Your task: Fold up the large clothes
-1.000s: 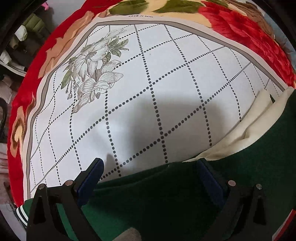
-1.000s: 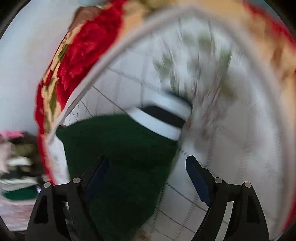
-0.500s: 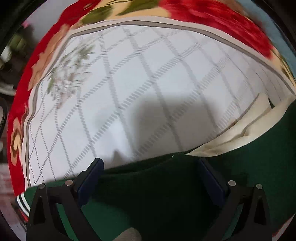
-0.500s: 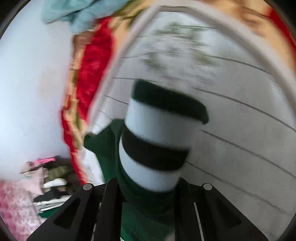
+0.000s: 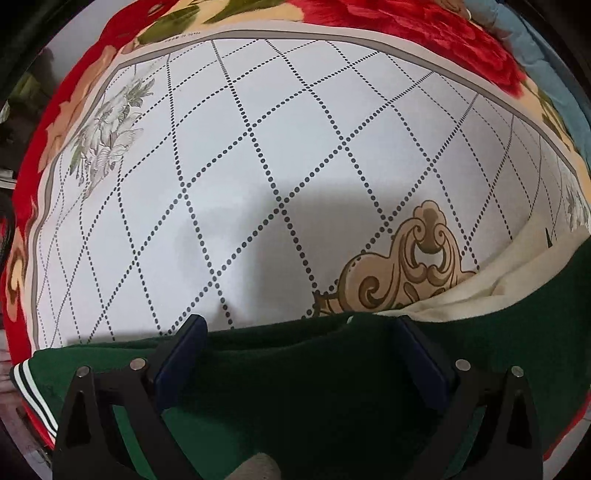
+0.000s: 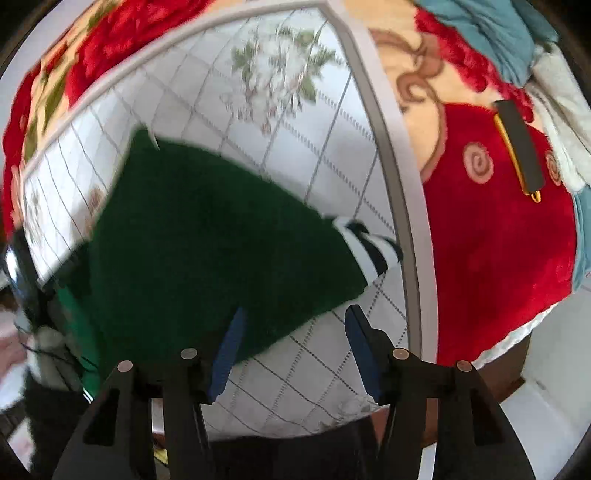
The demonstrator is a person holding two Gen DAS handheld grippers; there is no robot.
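A dark green garment (image 5: 303, 373) with a cream lining (image 5: 491, 284) lies on a white dotted-grid sheet (image 5: 258, 147). Its edge runs between my left gripper's (image 5: 301, 343) open blue pads (image 5: 181, 350). A striped cuff (image 5: 26, 384) shows at the lower left. In the right wrist view the green garment (image 6: 207, 240) lies spread on the sheet (image 6: 325, 155), its sleeve ending in a black-and-white striped cuff (image 6: 369, 243). My right gripper (image 6: 295, 350) is open and empty, just above the garment's near edge.
A red floral blanket (image 6: 491, 229) borders the sheet. A black and gold flat object (image 6: 517, 144) lies on it, with blue and white cloths (image 6: 491, 29) beyond. The bed's edge and floor (image 6: 546, 398) are at lower right. Clutter (image 5: 14, 96) shows at far left.
My right gripper has let go of the striped sleeve cuff and pulled back; the sleeve now lies flat on the sheet. My left gripper shifted right, uncovering a tan scroll motif.
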